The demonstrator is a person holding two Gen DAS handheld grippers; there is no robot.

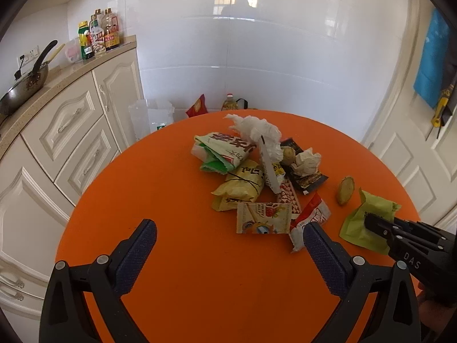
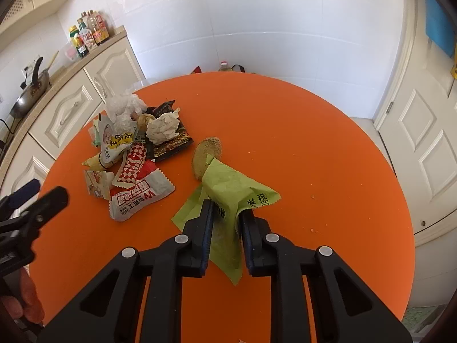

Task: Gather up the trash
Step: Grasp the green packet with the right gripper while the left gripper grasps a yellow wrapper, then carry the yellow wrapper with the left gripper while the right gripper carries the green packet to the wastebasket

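- Right gripper (image 2: 225,214): my jaws are clenched on the green wrapper (image 2: 231,188), gripping a fold near its middle; loose ends hang out on both sides
- Left gripper (image 1: 228,245): my jaws are released and spread wide, holding nothing, hovering over bare orange counter (image 1: 148,177) just short of the pile
- Trash pile (image 1: 257,171): crumpled tissue (image 1: 257,128), yellow packet (image 1: 240,185), red-and-white wrapper (image 2: 140,197), black sachet, paper ball, all heaped and overlapping on the counter's left half
- Stray brown slice (image 2: 205,154): lies apart from the pile, touching the far edge of the green wrapper
- No bin or bag shows on the counter
- Step in hand, as I judge it: gathering outlying pieces; the green wrapper is secured, the pile untouched
- Next move calls for: lifting the wrapper clear without dragging the slice, and carrying it to the pile or a bin; my left can then close on the nearest red-and-white wrapper
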